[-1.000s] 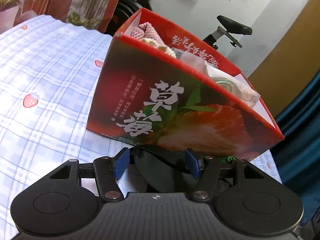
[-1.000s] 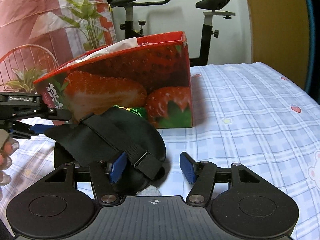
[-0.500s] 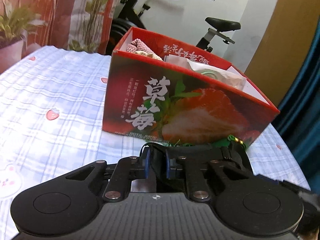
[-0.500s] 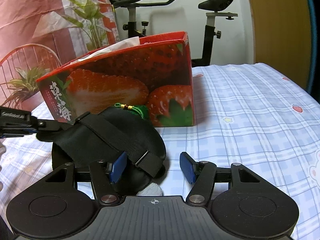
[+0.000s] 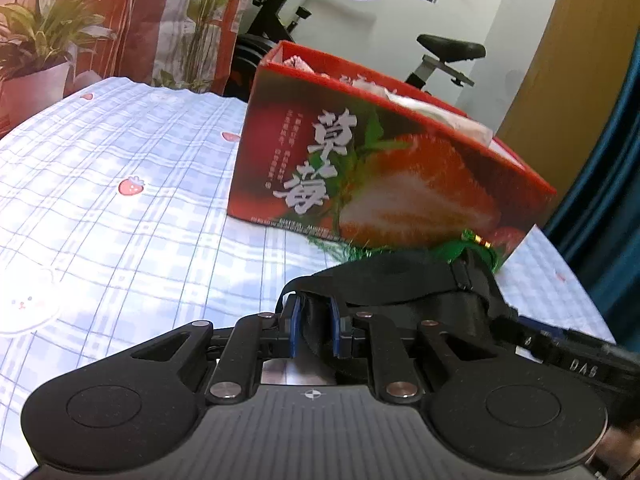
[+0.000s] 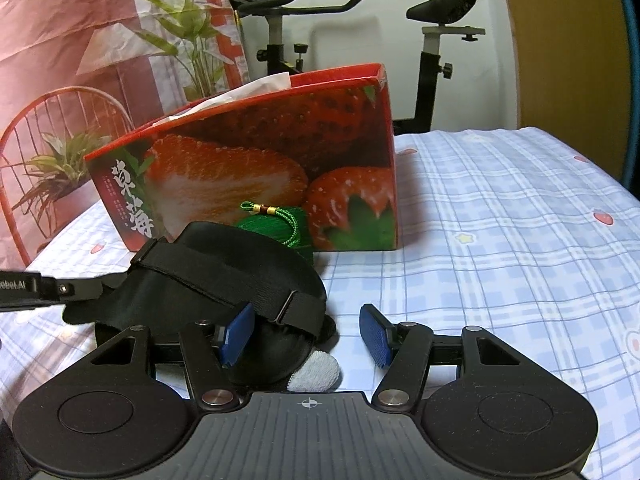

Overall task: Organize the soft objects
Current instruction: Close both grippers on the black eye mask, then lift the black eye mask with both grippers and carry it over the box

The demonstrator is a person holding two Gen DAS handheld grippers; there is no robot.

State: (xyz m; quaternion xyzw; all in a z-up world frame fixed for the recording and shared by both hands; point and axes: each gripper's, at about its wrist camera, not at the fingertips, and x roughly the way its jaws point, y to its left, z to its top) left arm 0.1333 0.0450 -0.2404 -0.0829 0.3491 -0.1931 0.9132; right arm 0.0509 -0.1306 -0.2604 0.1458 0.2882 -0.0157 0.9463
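Note:
A black padded eye mask with a strap (image 5: 400,284) (image 6: 224,272) lies on the checked cloth in front of the red strawberry box (image 5: 380,176) (image 6: 260,168). My left gripper (image 5: 314,330) is shut on the mask's left end. My right gripper (image 6: 306,338) is open at the mask's right end; its left pad sits under the strap, the right pad is free. A green tasselled pouch (image 6: 286,226) lies between mask and box, also showing in the left wrist view (image 5: 472,250). The box holds pink and white soft items (image 5: 296,65).
The blue-white checked cloth (image 6: 500,240) covers the table. An exercise bike (image 6: 436,32), potted plants (image 5: 36,52) and a red chair (image 6: 52,128) stand behind. A grey-white soft item (image 6: 316,374) lies under the mask near my right gripper. A blue curtain (image 5: 600,200) hangs at right.
My left gripper closed on the mask's end a second ago and has pulled back a little from the box. The right gripper stays open in place.

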